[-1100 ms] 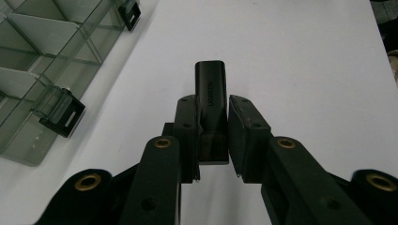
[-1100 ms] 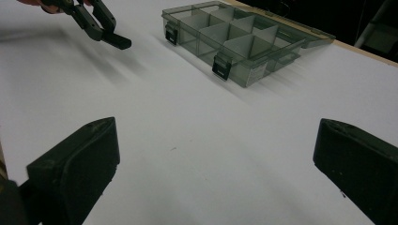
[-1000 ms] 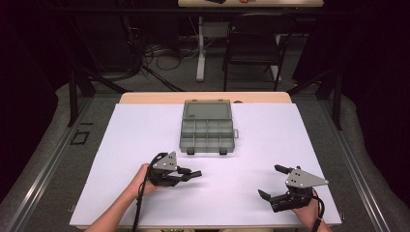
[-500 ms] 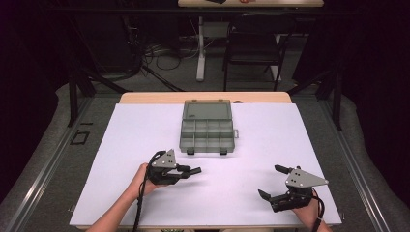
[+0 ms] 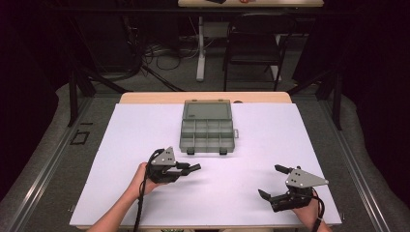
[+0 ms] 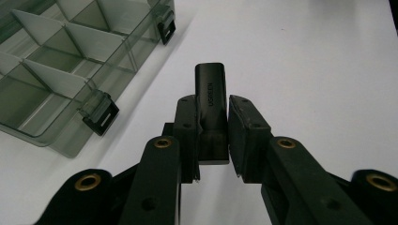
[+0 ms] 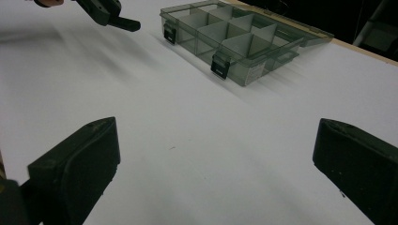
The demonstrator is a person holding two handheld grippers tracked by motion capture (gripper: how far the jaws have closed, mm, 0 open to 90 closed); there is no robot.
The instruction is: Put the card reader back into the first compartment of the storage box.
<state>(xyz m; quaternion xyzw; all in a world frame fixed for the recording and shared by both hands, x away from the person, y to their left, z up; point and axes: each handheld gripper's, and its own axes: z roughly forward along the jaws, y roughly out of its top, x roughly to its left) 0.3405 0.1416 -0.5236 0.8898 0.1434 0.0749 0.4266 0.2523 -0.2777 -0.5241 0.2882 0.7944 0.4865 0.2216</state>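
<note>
White sheeting covered the tabletop (image 5: 241, 203), with a strip of bare wood showing along its far edge. Against that far edge, near the middle, lay a smoke-grey compartment box (image 5: 207, 129), lid thrown back flat behind it and two dark latches facing the person. Its dividers stood clear in the right gripper view (image 7: 234, 42); what the cells held could not be told.

Left gripper (image 5: 186, 168): held above the sheet, near the box's front left corner and apart from it, pointing toward the right of the high view. Its jaws were clamped on a small black block (image 6: 211, 105), a short dark piece with printed lettering too small to read. The block stuck out beyond the pads, its end hanging over bare sheet. In the left gripper view the box's front wall and one latch (image 6: 99, 112) lay just to the left of the jaws, not touching.

Right gripper (image 5: 276, 182): low over the near right part of the sheet, well apart from the box, its jaws spread wide with nothing between them.

Between the two grippers, and from them to the near edge, the sheet lay bare. Broad bare margins also ran on both sides of the box out to the sheet's side edges.
</note>
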